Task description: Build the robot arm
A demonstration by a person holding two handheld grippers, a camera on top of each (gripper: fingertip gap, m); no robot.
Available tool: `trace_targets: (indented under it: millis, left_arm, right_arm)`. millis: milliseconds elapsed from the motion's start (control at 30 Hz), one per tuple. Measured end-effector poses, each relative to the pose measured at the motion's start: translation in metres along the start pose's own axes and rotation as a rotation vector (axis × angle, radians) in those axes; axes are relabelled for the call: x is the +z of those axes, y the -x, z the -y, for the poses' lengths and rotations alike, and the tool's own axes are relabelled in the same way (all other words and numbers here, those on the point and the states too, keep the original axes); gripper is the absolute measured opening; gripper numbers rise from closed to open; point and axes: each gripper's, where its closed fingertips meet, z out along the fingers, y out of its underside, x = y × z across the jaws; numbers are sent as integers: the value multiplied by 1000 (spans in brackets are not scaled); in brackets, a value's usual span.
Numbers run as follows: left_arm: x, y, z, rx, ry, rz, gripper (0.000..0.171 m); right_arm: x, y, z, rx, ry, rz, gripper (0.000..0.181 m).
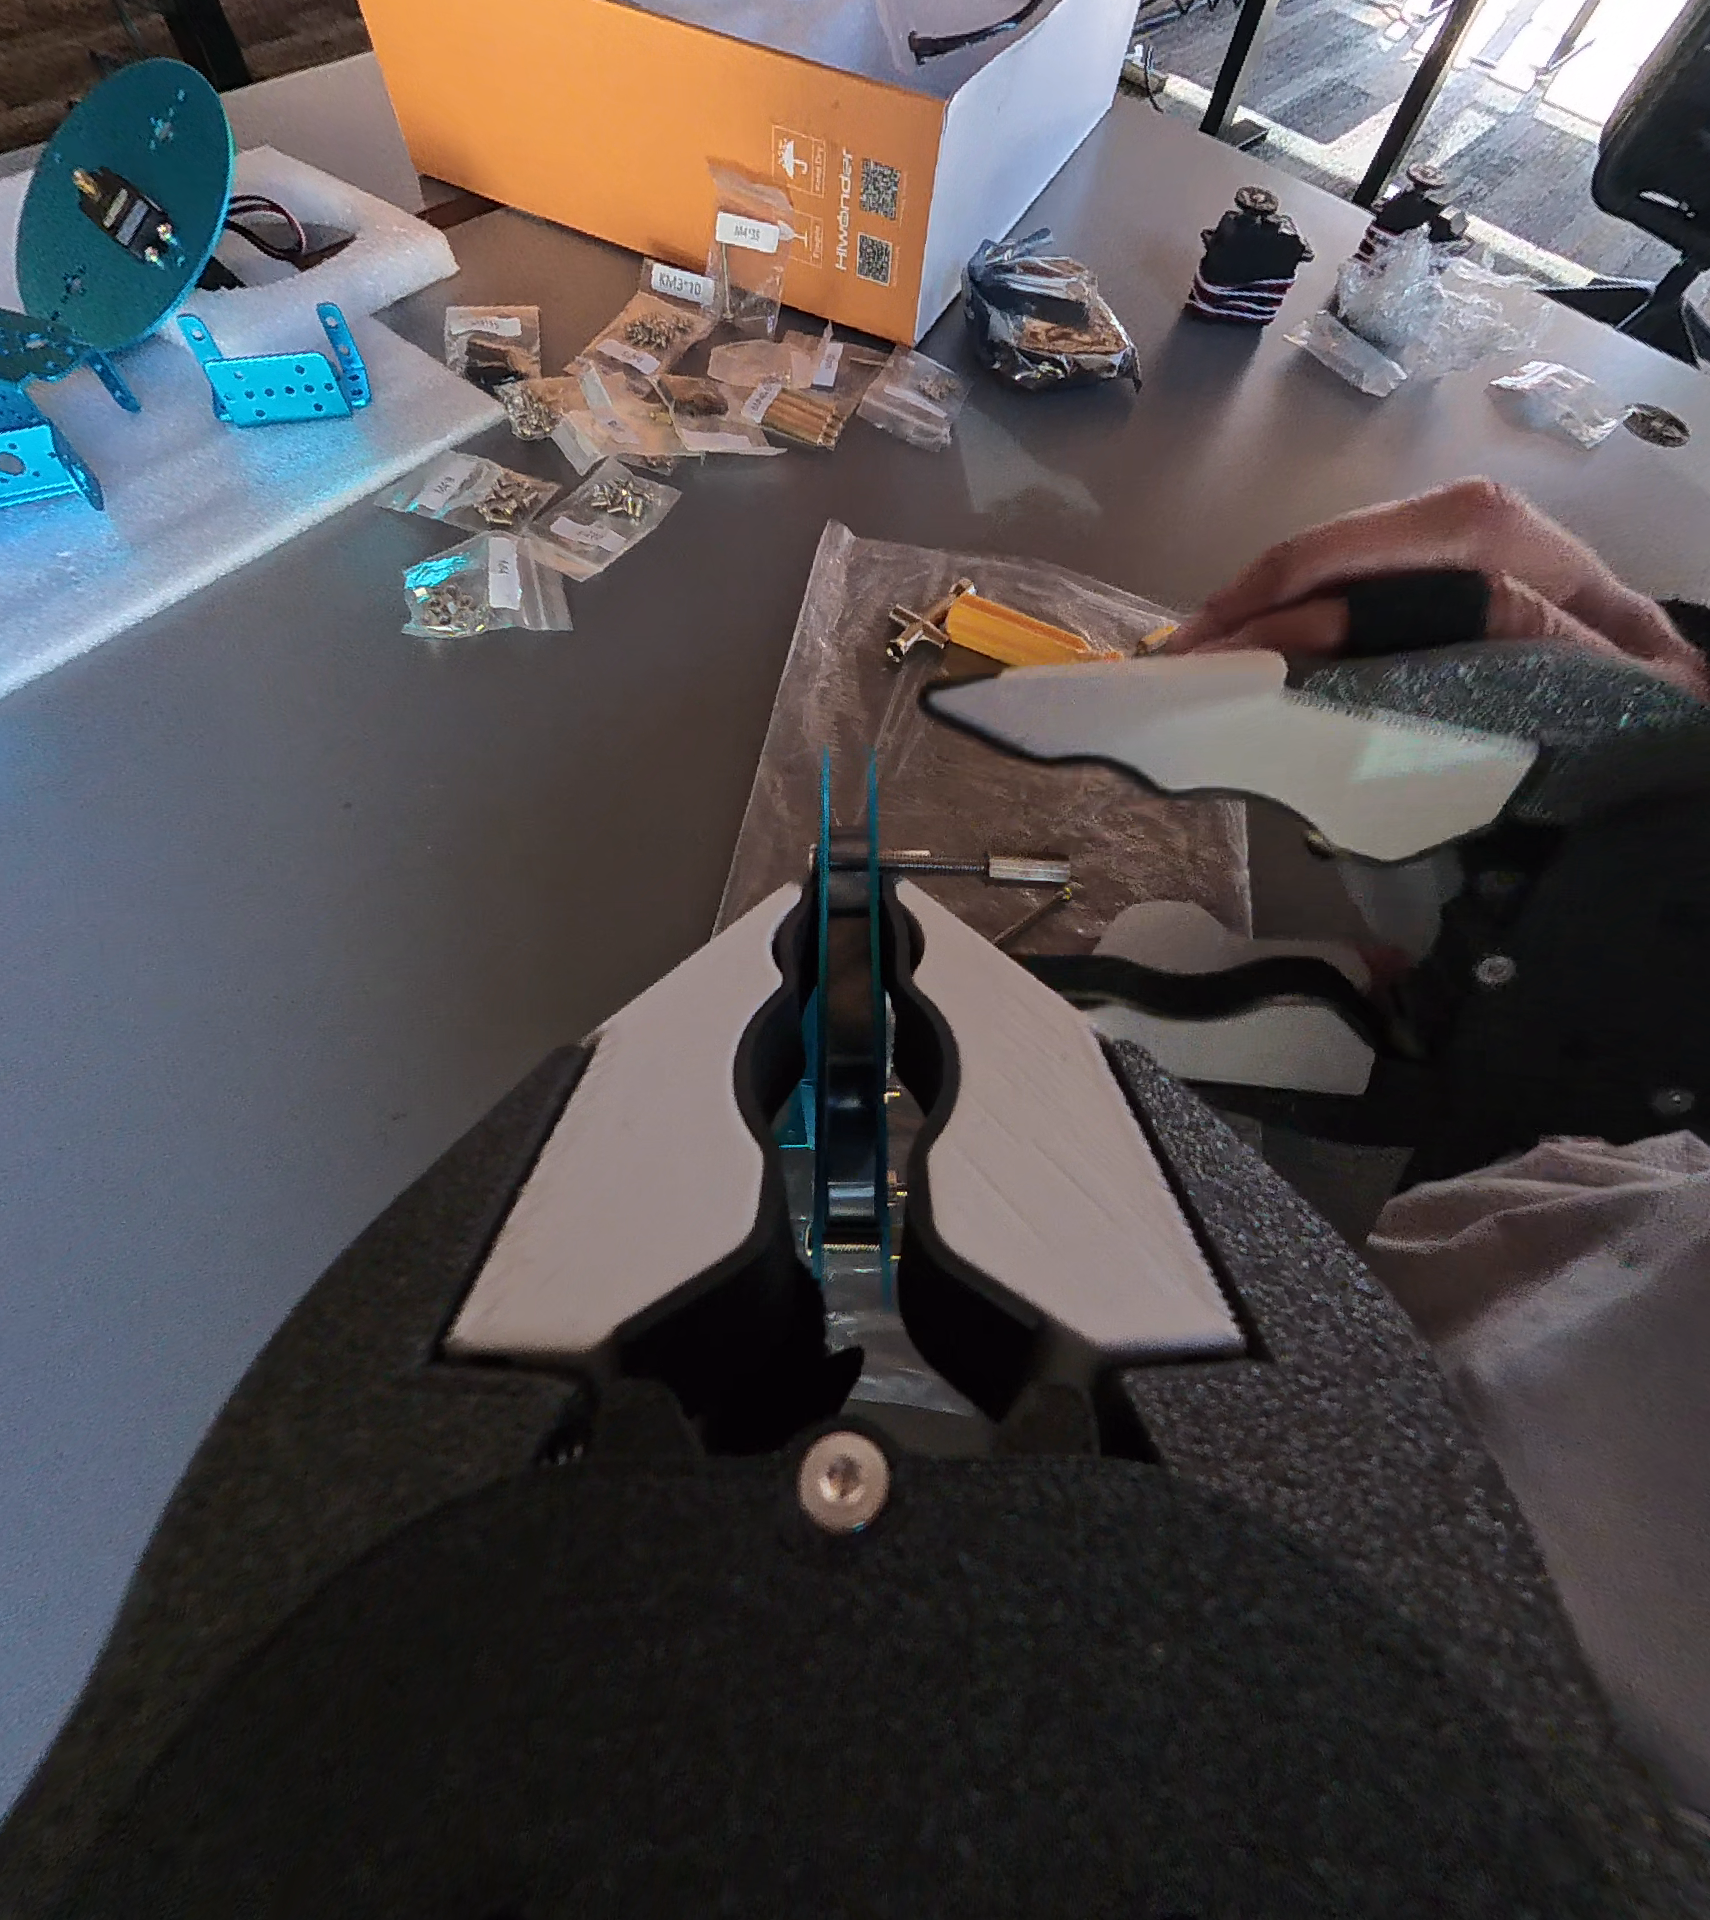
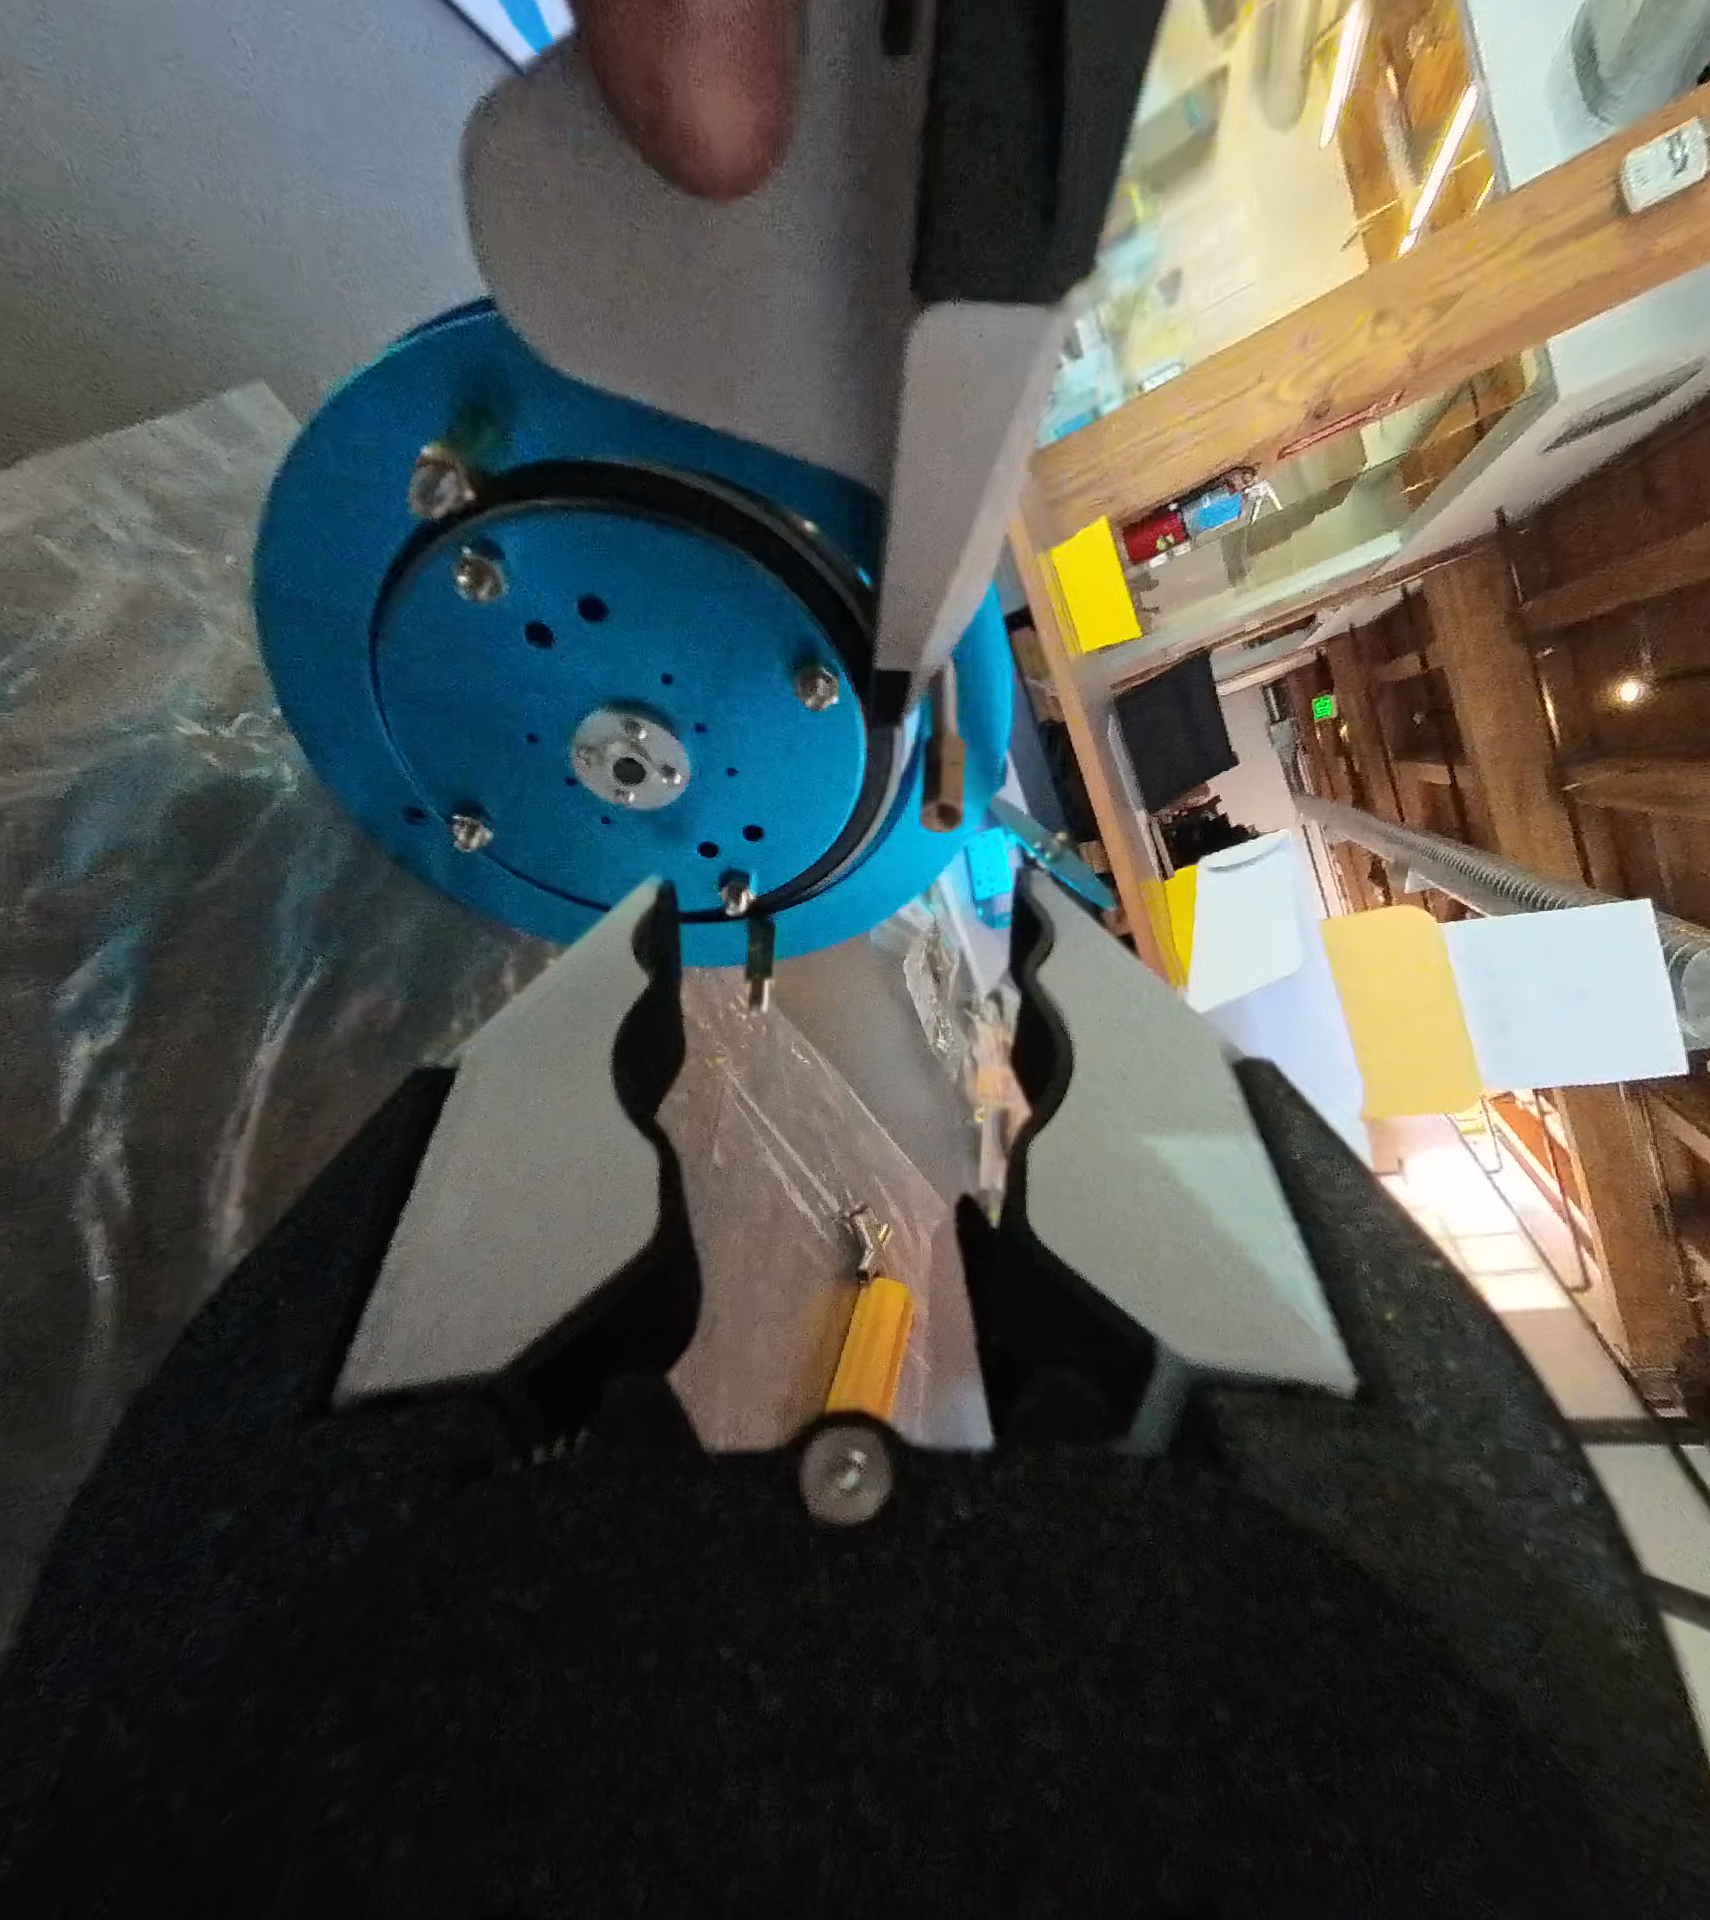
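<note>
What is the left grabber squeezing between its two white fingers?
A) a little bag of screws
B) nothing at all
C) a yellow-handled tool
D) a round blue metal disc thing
D: the left gripper is closed on the edge of the blue disc assembly; the yellow-handled tool lies apart on the clear plastic bag, and the open right gripper is empty.

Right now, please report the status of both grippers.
Left gripper shut on blue disc assembly, held edge-up. Right gripper open, empty, beside the disc. Yellow-handled tool lying on plastic bag below.
</note>
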Motion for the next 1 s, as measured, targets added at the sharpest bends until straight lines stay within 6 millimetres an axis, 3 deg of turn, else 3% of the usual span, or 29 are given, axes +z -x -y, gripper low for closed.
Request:
trace_targets:
  millis: [67,133,300,367,433,500,533,600,667,733,767,900,1000]
  left_arm:
    - [0,1,0,-3,1,-1,9]
    - [0,2,0,-3,2,1,9]
    - [0,0,0,1,1,-1,9]
    - [0,1,0,-3,2,-2,9]
    - [0,2,0,-5,3,0,9]
    - [0,2,0,-7,1,3,9]
    - [0,2,0,-6,1,2,9]
    - [0,0,0,0,2,-1,9]
    - [1,0,0,-1,4,-3,9]
    - [1,1,0,0,6,2,9]
    - [1,1,0,-2,5,1,9]
    - [1,-1,0,2,3,1,9]
    - [1,1,0,-1,4,2,9]
  right_arm:
    - [-8,-3,17,-4,-54,-17,60]
    - [-17,7,35,4,-114,15,57]
    - [0,5,-8,4,30,5,65]
    - [-9,1,12,-14,-44,-19,61]
    - [-19,12,34,-22,-114,8,60]
    - [-15,11,24,-67,-86,-25,65]
    - [-10,9,13,-57,-54,-23,60]
    - [-2,3,-9,-21,30,-13,67]
    - [-12,-2,13,-21,-49,-35,61]
    - [-23,8,38,-11,-126,1,58]
    - [-21,12,36,-35,-116,1,61]
    - [-5,4,-2,-9,11,-5,66]
    - [-20,5,34,-14,-110,-7,61]
